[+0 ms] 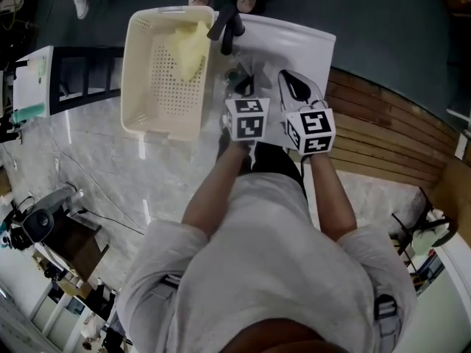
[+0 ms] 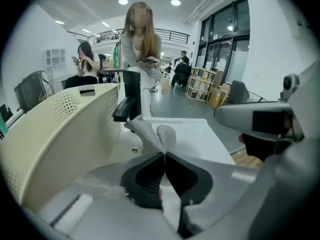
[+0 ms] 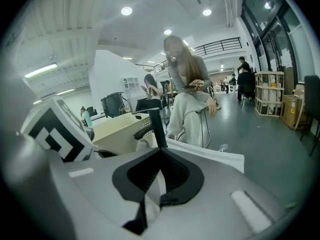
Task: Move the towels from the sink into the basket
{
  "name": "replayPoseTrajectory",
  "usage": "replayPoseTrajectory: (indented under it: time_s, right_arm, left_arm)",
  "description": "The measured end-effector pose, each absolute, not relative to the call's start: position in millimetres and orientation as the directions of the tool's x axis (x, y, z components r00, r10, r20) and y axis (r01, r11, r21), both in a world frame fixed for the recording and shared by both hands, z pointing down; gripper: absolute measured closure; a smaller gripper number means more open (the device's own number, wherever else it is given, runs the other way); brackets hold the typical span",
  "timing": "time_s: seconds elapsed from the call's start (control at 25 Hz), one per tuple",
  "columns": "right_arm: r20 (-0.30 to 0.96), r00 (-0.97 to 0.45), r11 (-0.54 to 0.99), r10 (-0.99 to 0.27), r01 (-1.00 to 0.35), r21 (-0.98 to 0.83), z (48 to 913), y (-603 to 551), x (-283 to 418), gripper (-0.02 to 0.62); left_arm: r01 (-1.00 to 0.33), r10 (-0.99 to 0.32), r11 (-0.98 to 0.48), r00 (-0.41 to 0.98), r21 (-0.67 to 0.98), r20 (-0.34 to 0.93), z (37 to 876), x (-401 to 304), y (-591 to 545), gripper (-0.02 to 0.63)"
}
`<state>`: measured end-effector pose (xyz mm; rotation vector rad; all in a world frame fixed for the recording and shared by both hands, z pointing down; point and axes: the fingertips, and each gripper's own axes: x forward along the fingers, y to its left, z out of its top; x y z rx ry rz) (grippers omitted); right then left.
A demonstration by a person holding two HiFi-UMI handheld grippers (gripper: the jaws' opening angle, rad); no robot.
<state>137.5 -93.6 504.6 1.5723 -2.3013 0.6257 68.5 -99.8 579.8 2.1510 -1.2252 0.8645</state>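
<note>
A cream perforated basket [image 1: 140, 72] stands left of the white sink [image 1: 309, 43], with a yellow towel [image 1: 188, 46] lying inside it. Both grippers hang over the sink near the black faucet [image 1: 227, 28]. My left gripper [image 1: 241, 79] is shut on a grey towel [image 2: 152, 131], whose pinched fold sticks up past the fingertips. The basket wall [image 2: 60, 129] curves close on its left. My right gripper [image 1: 288, 79] sits just to the right, shut, with nothing showing between its tips. It faces the faucet [image 3: 156, 121]. The sink bowl itself is mostly hidden under the grippers.
A marble counter [image 1: 110, 168] runs around the basket, and wooden slats [image 1: 390, 131] lie to the right. People stand and sit just beyond the sink [image 2: 142, 49]. Camera gear [image 1: 37, 219] stands at the lower left.
</note>
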Motion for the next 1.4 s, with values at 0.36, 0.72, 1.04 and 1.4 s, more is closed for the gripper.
replayPoseTrajectory:
  time_s: [0.36,0.72,1.04,1.4]
  right_arm:
    - [0.422,-0.380,0.340,-0.823,-0.925,-0.169,472.5,-88.3,121.6,0.589]
    - [0.366,-0.422,0.399,-0.830,-0.906,-0.140,435.7,-100.0,99.9,0.589]
    - [0.339,-0.480,0.468,-0.809,-0.875,-0.122,418.0,-106.8,62.9,0.589]
    - [0.313,-0.543,0.539,-0.780,-0.836,-0.106,399.6,-111.3,16.7,0.589]
  left_arm:
    - [-0.867,-0.611,-0.486,0.430,0.114,0.665,527.6,67.8,-93.5,0.578]
    - [-0.894,-0.694,-0.435,0.407,0.105,0.594,489.3,46.6,-100.3,0.578]
    - [-0.914,-0.760,-0.397,0.374,0.076,0.531,451.4,12.6,-112.5,0.578]
    - [-0.941,-0.814,-0.333,0.320,0.061,0.485,424.8,-32.5,-117.6,0.578]
